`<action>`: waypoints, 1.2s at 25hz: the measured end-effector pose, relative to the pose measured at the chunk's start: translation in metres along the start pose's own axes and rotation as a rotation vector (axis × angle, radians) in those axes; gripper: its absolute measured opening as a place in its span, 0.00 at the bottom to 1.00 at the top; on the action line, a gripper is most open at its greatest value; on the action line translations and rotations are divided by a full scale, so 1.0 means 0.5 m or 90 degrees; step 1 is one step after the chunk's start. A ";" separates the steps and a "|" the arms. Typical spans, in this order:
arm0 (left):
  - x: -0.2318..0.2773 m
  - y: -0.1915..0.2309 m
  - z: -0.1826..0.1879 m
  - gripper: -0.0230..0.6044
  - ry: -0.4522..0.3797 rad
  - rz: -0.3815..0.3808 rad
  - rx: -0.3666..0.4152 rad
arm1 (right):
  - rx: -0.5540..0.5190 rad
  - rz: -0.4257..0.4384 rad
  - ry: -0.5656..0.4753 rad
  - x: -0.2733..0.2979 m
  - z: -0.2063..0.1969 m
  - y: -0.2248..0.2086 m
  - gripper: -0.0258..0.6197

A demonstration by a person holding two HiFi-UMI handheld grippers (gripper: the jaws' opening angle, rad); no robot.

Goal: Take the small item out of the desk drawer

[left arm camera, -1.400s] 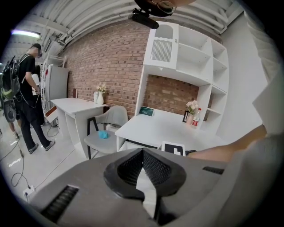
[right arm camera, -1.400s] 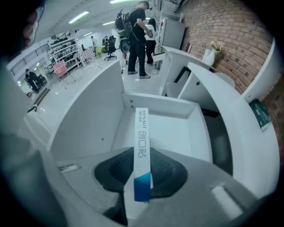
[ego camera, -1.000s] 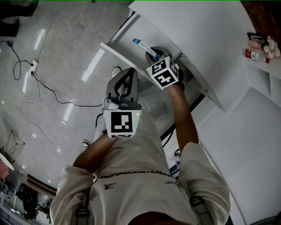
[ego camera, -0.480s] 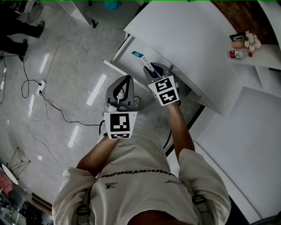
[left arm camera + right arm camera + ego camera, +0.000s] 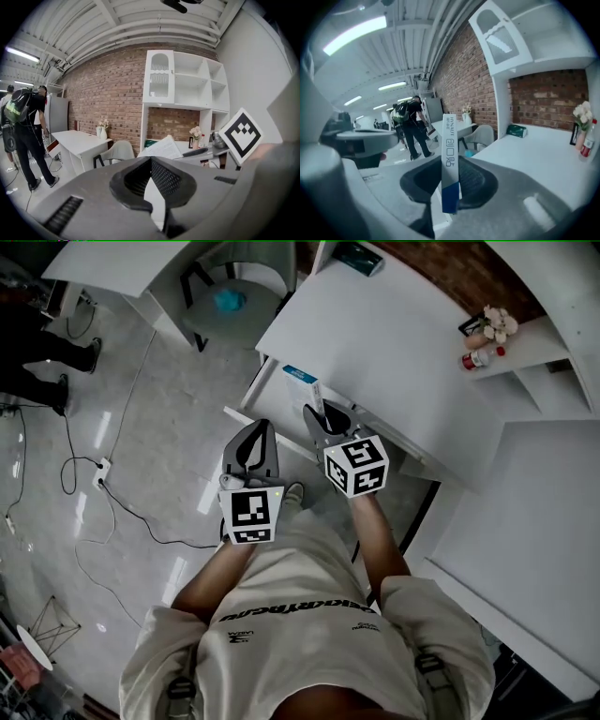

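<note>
Left gripper point(image 5: 257, 430): jaws closed tip to tip, nothing between them, sits beside the right one. Right gripper point(image 5: 323, 420): jaws partway closed, clamped on a slim white-and-blue box point(image 5: 306, 383), blue end down in the jaws, the rest sticking out past the tips. Box is in the air, clear of the open drawer point(image 5: 242, 415), at the front edge of the white desk point(image 5: 394, 334). Far end of desk: teal packet point(image 5: 359, 257). Shelf to the right: small bottle point(image 5: 473, 359), flowers point(image 5: 497, 322).
</note>
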State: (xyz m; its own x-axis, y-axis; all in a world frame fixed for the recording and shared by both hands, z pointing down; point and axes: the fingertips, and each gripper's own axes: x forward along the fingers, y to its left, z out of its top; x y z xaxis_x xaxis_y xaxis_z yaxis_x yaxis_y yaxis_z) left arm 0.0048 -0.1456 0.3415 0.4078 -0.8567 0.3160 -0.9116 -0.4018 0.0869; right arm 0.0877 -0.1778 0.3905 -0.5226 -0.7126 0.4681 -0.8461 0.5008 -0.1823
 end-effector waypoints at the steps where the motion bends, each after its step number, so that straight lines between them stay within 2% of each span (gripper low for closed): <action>1: -0.003 -0.003 0.011 0.03 -0.006 -0.001 0.006 | 0.012 -0.001 -0.017 -0.015 0.019 0.004 0.17; 6: -0.023 -0.008 0.066 0.03 -0.037 -0.007 0.016 | 0.025 -0.019 -0.079 -0.081 0.094 0.028 0.17; 18: -0.064 -0.022 0.155 0.03 -0.093 -0.032 0.030 | 0.040 -0.067 -0.198 -0.181 0.193 0.068 0.17; 30: -0.080 -0.042 0.187 0.03 -0.113 -0.044 0.031 | 0.029 -0.079 -0.235 -0.218 0.223 0.084 0.17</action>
State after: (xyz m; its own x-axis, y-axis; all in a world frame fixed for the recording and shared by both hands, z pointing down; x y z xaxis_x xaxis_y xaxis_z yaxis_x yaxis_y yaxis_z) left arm 0.0127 -0.1329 0.2387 0.4760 -0.8684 0.1392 -0.8793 -0.4731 0.0556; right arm 0.0974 -0.1337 0.2354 -0.4116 -0.8994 0.1473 -0.9046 0.3834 -0.1866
